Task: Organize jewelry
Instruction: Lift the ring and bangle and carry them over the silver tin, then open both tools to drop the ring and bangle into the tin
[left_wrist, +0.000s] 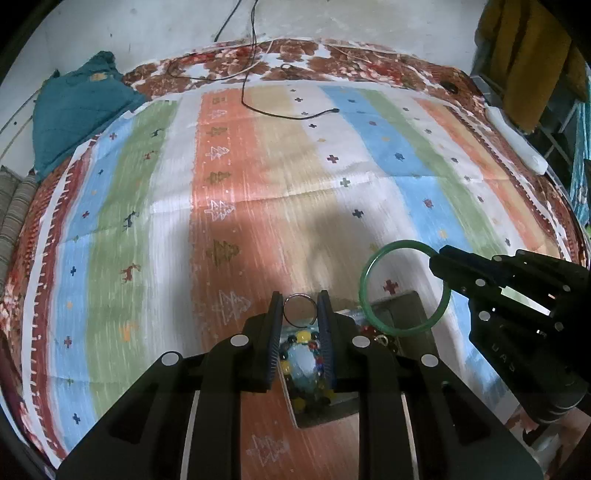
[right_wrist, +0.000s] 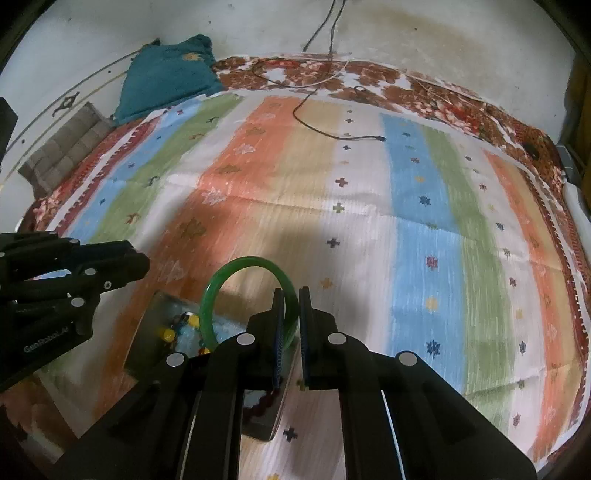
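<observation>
1. Striped cloth (left_wrist: 229, 192) in orange, blue, green and white bands, printed with small trees and crosses, covers the bed we work over; a teal cushion (left_wrist: 77, 114) lies at its far left corner and a black cable (left_wrist: 258, 107) trails across the far end.
2. Our left gripper (left_wrist: 301, 314) pinches a thin silver ring (left_wrist: 300, 310) between its blue pads, the ring's gap facing down.
3. Our right gripper (right_wrist: 291, 325) is clamped on the rim of a green bangle (right_wrist: 236, 291), which stands upright and arcs up and to the left of the tips.
4. Below both tools sits a shallow dark tray (right_wrist: 147, 332) on the cloth, holding a beaded bracelet (left_wrist: 306, 354) with yellow, red, dark and pale beads.
5. Seen from the left wrist, the bangle hangs just to the right of the ring, above the tray's right part.
6. Neither the ring nor the bangle touches the tray.
</observation>
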